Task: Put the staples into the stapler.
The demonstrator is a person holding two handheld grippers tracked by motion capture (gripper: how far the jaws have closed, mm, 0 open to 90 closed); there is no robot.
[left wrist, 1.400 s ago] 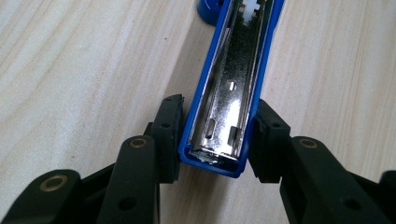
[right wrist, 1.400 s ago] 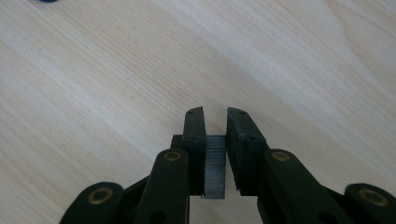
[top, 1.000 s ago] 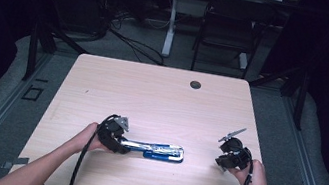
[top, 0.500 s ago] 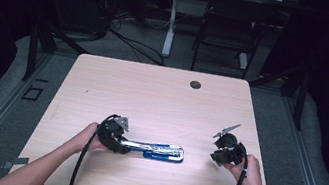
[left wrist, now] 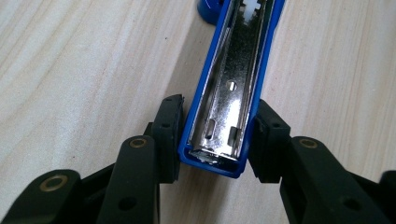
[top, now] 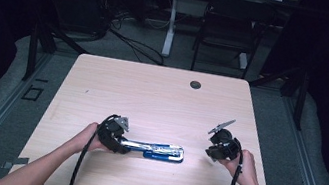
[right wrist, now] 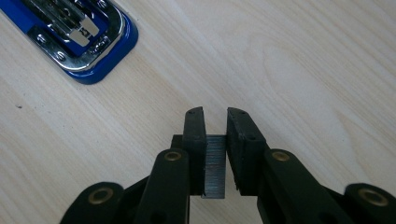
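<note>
A: Stapler (top: 155, 149), blue, opened flat, lying near the table's (top: 161, 97) front edge, about 6 o'clock from its centre. Condition?

B: Left gripper (left wrist: 217, 140) clamps the rear end of the open magazine arm, one pad on each blue side wall. The steel channel (left wrist: 229, 93) faces up and looks bare where it can be seen. Base plate (right wrist: 77, 39) lies flat on the wood beside it.

A: Next entry to the right?

B: Right gripper (right wrist: 215, 154), at 3 o'clock from the stapler and well apart from it, jaws nearly closed on a staple strip (right wrist: 215, 170). The strip stands on edge between the pads, its grey ribbed face towards the camera. In the high view this gripper (top: 214, 144) hovers just above the table.

A: Hazards?

B: Four, by my judgement.
- Strip is brittle: a harder squeeze or a knock on the channel wall could snap it or shed staples.
- Strip is narrow and so is the channel: a slight tilt on entry would jam it against a rail or lay it crooked.
- Left grip is on smooth painted walls at the very end: downward pressure from loading could pivot or slide the stapler out.
- Legs may point the wrong way; I cannot tell their direction from here.
</note>
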